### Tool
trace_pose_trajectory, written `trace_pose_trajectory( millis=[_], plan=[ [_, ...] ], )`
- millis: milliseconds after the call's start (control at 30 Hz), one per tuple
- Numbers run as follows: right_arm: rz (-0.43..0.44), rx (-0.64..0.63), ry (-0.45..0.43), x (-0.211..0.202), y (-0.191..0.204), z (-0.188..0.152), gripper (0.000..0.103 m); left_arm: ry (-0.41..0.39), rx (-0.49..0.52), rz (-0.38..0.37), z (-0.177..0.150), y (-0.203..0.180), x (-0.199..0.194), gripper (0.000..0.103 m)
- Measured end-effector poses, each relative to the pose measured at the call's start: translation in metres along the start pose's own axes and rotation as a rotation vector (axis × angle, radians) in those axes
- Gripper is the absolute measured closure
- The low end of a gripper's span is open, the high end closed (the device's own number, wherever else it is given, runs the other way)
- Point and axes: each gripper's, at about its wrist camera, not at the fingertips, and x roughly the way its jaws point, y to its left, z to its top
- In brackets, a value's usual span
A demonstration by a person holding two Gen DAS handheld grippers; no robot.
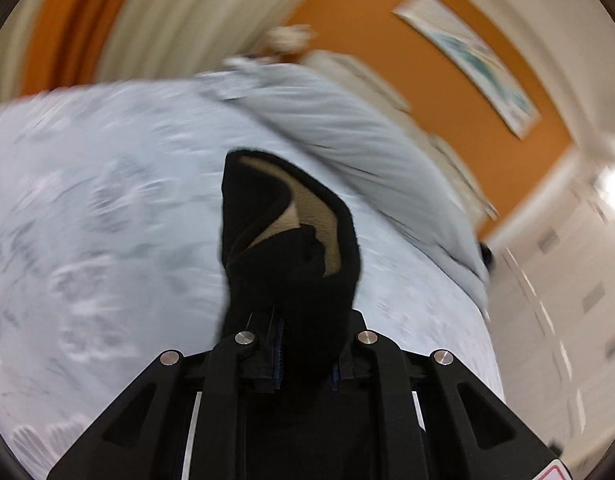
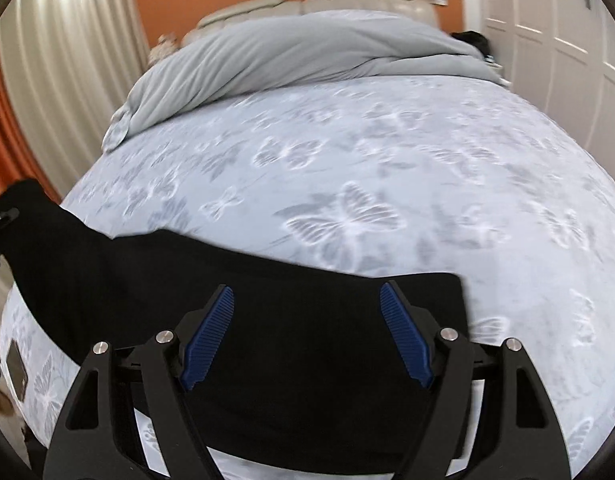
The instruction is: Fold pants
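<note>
We are working at a bed (image 2: 387, 184) spread with a pale blue butterfly-print cover, in a room with orange walls and cream pleated curtains. Nearest to us in the right wrist view, the right hand-held gripper (image 2: 307, 334) is hovering with its blue ribbed pads standing wide apart and nothing pressed between them. The black fleece pants (image 2: 267, 300) are lying directly beneath it as a long dark band across the near edge of the bed, running off toward the left. There the left hand-held gripper (image 1: 303, 344) is clamping a bunched end of the pants (image 1: 291, 248), its jaws close together on the cloth, and the tan lining is showing where the fabric is curling over above the bed.

We judge the folding to be in an early or middle stage: one end is being carried, no neat stack is showing yet, and the smoothing and final folds are remaining. Farther off, a rumpled grey duvet (image 2: 291, 60) is lying against the cream padded headboard (image 2: 331, 0).
</note>
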Motion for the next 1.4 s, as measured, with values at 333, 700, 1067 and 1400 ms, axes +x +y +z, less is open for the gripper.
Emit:
trace_pose_trajectory(
  millis=[333,700,1067,1400],
  plan=[
    [-0.082,0.072,-0.019,-0.044,-0.081,-0.015,0.028,0.38,0.519,-0.114,-0.185,-0.179,0.074,0.082],
    [0.119,0.044,0.104,-0.028,-0.073,-0.034,0.023,0.132,0.729,-0.165,-0.242,-0.172,-0.022,0.016],
    [0.239,0.024,0.255,0.056,0.005,-0.048,0.059,-0.018,0.168,0.195,-0.076,-0.054,0.015,0.016],
    [0.161,-0.089,-0.005,-0.044,-0.038,-0.015,0.081,0.03,0.087,0.202,-0.067,-0.039,0.013,0.016]
  ],
)
